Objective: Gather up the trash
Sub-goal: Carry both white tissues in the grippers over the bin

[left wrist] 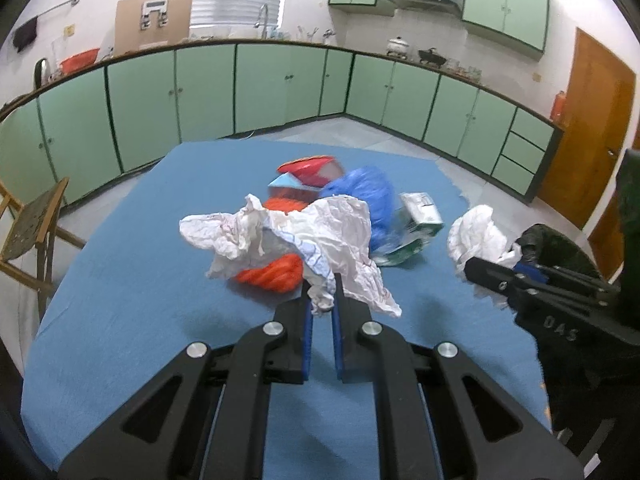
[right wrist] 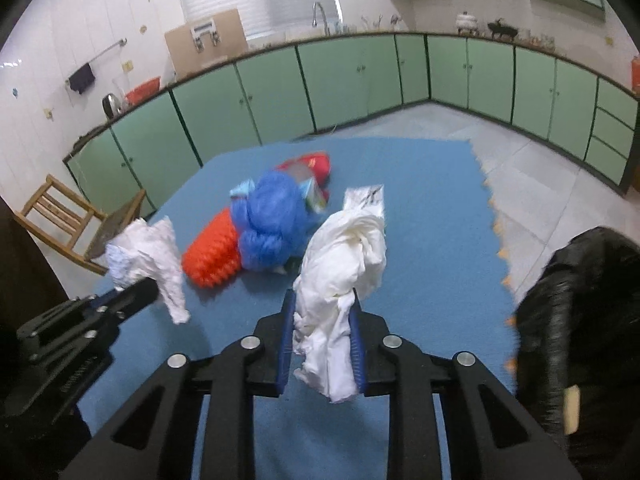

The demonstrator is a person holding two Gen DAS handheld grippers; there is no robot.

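A kitchen with green cabinets (left wrist: pixel 208 88) is wrapping around a table under a blue cloth (left wrist: pixel 132 320), and both grippers are working over it. The left gripper (left wrist: pixel 322 300) is clamping a crumpled sheet of white paper (left wrist: pixel 280 236) between its blue pads, the sheet fanning out wide above the cloth and hanging clear of it. The right gripper (right wrist: pixel 322 316) is squeezing a bunched white tissue (right wrist: pixel 340 264) that is standing up tall between its fingers and trailing down below them. Out past the left gripper's paper, the trash pile is sitting mid-table: an orange net (left wrist: pixel 272 274) just behind the sheet, a blue net (left wrist: pixel 368 196) beside it, a red-lidded container (left wrist: pixel 312 168) at the far end and a green-and-white carton (left wrist: pixel 420 220) tipped over to the right. From the right wrist view, the blue net (right wrist: pixel 272 220) is resting against the orange net (right wrist: pixel 212 252). A black bag (right wrist: pixel 580 320) is hanging at the table's right edge, and a wooden chair (right wrist: pixel 60 220) is standing off to the left.
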